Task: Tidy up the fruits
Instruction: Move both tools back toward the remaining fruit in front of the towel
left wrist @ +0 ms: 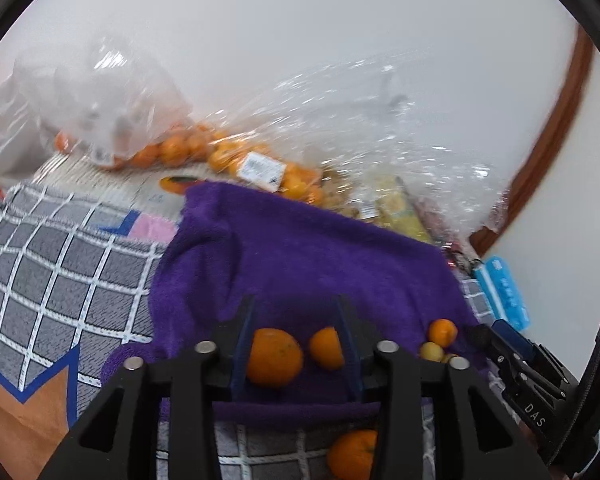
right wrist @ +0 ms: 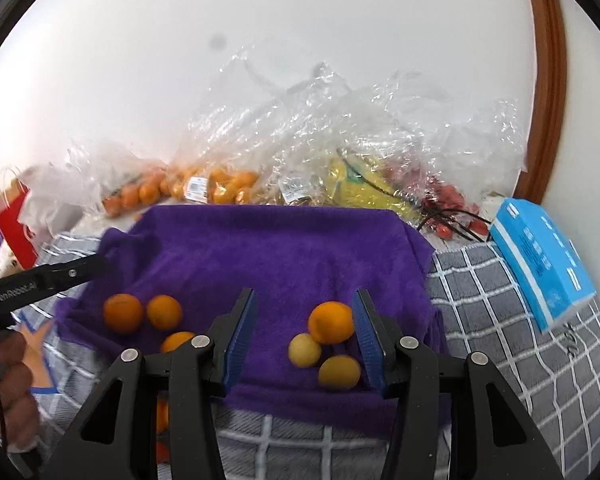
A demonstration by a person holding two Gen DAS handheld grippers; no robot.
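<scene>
Left gripper (left wrist: 296, 320): blue-padded jaws spread apart, nothing pinched. Seen between the jaws, lower down on the purple fleece towel (left wrist: 300, 248), lie two round orange mandarins: a larger one (left wrist: 274, 356) close to the left pad and a smaller one (left wrist: 326, 347) partly hidden behind the right pad. Contact between pads and fruit cannot be confirmed; both fruits appear to rest on the towel. A third orange mandarin (left wrist: 352, 454) sits off the towel's near edge on the grey white-checked blanket (left wrist: 52, 264), partly behind the gripper body.

Right gripper (right wrist: 305, 320): jaws spread, nothing gripped. One orange mandarin (right wrist: 331, 322) lies just beside the right blue pad (right wrist: 366, 340). Two small yellow round fruits, one pale (right wrist: 305, 350) and one deeper yellow (right wrist: 339, 372), lie touching or nearly touching below it, within the span of the jaws, on the towel.

Further left in the right wrist view: the two mandarins under the left gripper, plus a third orange fruit (right wrist: 176, 342) partly hidden by the right gripper's left finger. A hand (right wrist: 10, 384) grasps the left gripper's black handle at the frame edge.

Beyond the towel, against the white wall (right wrist: 340, 20): crumpled clear plastic bags (right wrist: 320, 120) holding many small orange fruits (right wrist: 220, 186), yellow produce (right wrist: 364, 188) and red produce (right wrist: 448, 200). A blue-and-white rectangular box (right wrist: 540, 264) lies on the blanket at right. A red paper bag (right wrist: 16, 224) stands at far left.
</scene>
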